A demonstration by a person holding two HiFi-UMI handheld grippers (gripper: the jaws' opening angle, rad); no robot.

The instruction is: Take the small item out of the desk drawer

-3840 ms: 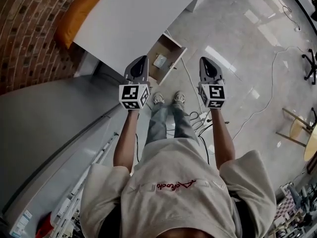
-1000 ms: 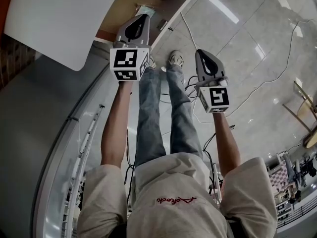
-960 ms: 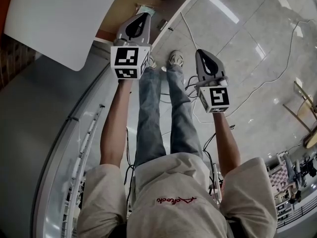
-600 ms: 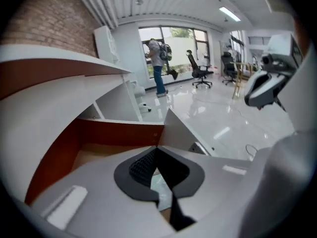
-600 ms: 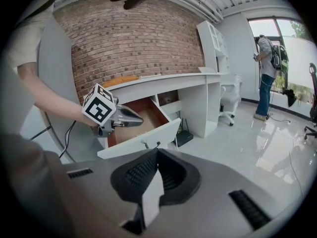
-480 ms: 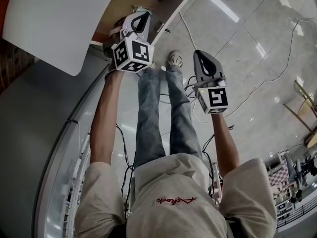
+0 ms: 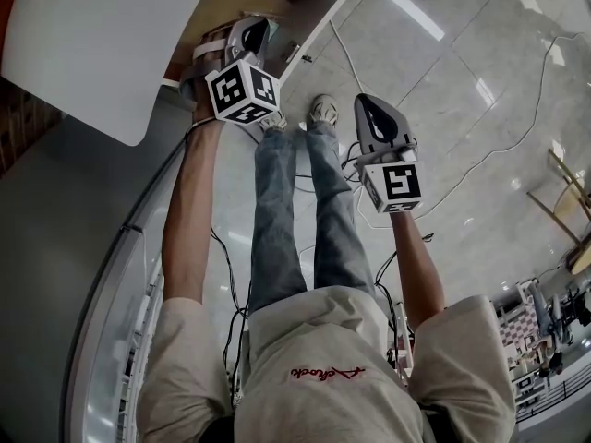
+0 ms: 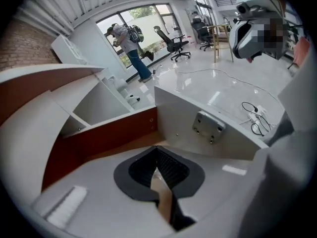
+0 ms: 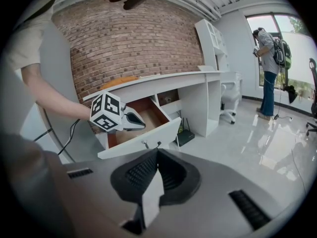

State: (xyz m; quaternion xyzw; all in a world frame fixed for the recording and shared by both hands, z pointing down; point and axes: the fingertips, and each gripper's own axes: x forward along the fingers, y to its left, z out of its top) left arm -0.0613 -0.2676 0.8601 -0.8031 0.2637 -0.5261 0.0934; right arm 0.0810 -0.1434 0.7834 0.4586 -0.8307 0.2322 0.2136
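Note:
The desk drawer (image 7: 305,12) stands pulled out under the white desktop (image 7: 102,35); it has a wooden floor and a white front. My left gripper (image 7: 251,33) reaches down into it, jaws shut and empty. In the left gripper view the left gripper (image 8: 157,158) hangs over the drawer's wooden floor (image 8: 133,145), close to the white front panel (image 8: 198,133). I see no small item in any view; the left gripper covers that part of the drawer. My right gripper (image 7: 377,118) hangs shut and empty over the floor, right of the drawer. From the right gripper view, the left gripper (image 9: 137,123) sits inside the drawer (image 9: 143,143).
A metal bracket (image 8: 208,127) is screwed to the inside of the drawer front. The person's legs and shoes (image 7: 323,113) stand just below the drawer. Cables (image 7: 480,169) trail over the glossy floor. A brick wall (image 9: 129,38) backs the desk. A person with a backpack (image 9: 270,58) stands far off by the window.
The left gripper has sunk deeper into the drawer and rolled, so its marker cube now sits tilted. The small pale item seen earlier in the drawer is now covered. The right gripper has stayed put.

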